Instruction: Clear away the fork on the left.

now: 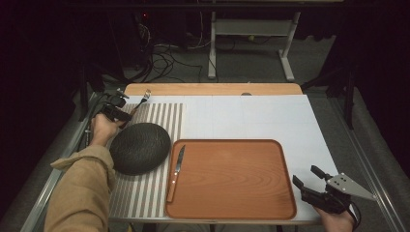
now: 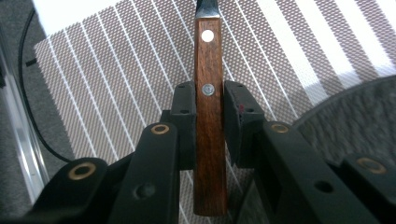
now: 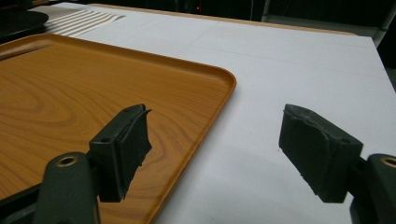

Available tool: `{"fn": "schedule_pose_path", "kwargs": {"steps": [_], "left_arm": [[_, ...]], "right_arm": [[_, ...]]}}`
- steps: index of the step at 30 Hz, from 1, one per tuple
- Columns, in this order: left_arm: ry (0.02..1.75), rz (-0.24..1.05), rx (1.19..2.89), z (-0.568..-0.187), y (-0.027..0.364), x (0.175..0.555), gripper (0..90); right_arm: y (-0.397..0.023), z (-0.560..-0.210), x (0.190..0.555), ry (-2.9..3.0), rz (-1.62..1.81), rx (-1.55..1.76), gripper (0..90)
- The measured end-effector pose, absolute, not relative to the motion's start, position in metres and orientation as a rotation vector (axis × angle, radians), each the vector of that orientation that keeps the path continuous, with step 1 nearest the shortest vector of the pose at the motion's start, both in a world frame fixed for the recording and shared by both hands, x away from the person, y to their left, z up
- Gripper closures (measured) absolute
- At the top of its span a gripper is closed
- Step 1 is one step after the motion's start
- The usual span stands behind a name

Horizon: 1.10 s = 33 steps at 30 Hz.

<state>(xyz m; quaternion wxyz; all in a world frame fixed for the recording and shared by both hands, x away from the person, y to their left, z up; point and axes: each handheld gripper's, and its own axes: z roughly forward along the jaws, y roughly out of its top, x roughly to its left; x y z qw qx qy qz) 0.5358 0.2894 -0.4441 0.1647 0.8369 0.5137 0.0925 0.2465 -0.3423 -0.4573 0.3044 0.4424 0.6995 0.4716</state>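
A fork (image 1: 143, 99) with a wooden handle (image 2: 208, 56) lies at the far end of a striped placemat (image 1: 164, 121). My left gripper (image 1: 116, 113) reaches it from the left, and in the left gripper view both pads (image 2: 184, 107) press on the riveted handle, so that gripper (image 2: 208, 100) is shut on the fork. A dark round bowl (image 1: 139, 147) sits upside down on the placemat just nearer than the fork. My right gripper (image 1: 309, 181) hovers at the front right corner, and its jaws (image 3: 215, 140) stand wide apart with nothing between them.
A wooden tray (image 1: 232, 179) lies at the front centre, and a knife (image 1: 176, 169) with a wooden handle rests along its left rim. The tray's corner (image 3: 219, 79) is just left of the right gripper. White table surface (image 1: 251, 116) stretches behind the tray.
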Motion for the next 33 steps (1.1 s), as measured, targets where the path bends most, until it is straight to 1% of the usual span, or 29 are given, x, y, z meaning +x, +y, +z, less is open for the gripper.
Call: {"fn": "schedule_pose_path", "kwargs": {"steps": [2, 4, 10, 14, 19, 25, 33], "left_arm": [[1.466, 0.267, 2.387, -0.444, 0.289, 0.536, 72.1], [1.473, 0.341, 2.418, -0.442, 0.286, 0.535, 72.0], [1.516, 0.374, 2.344, -0.433, 0.301, 0.529, 72.1], [1.528, 0.367, 2.319, -0.425, 0.309, 0.521, 72.1], [1.523, 0.366, 2.264, -0.415, 0.314, 0.503, 72.1], [1.519, 0.360, 2.215, -0.405, 0.313, 0.472, 72.0], [1.489, 0.362, 2.229, -0.399, 0.300, 0.442, 72.0]], "right_arm": [[-0.342, -0.457, 0.246, 1.856, 1.248, 1.169, 24.8], [-0.342, -0.457, 0.246, 1.856, 1.248, 1.166, 24.8], [-0.341, -0.458, 0.248, 1.858, 1.248, 1.174, 24.8], [-0.341, -0.458, 0.248, 1.861, 1.249, 1.169, 24.8], [-0.341, -0.457, 0.248, 1.862, 1.259, 1.162, 24.8], [-0.341, -0.458, 0.251, 1.868, 1.290, 1.165, 25.0], [-0.340, -0.457, 0.250, 1.884, 1.327, 1.114, 25.0]]}}
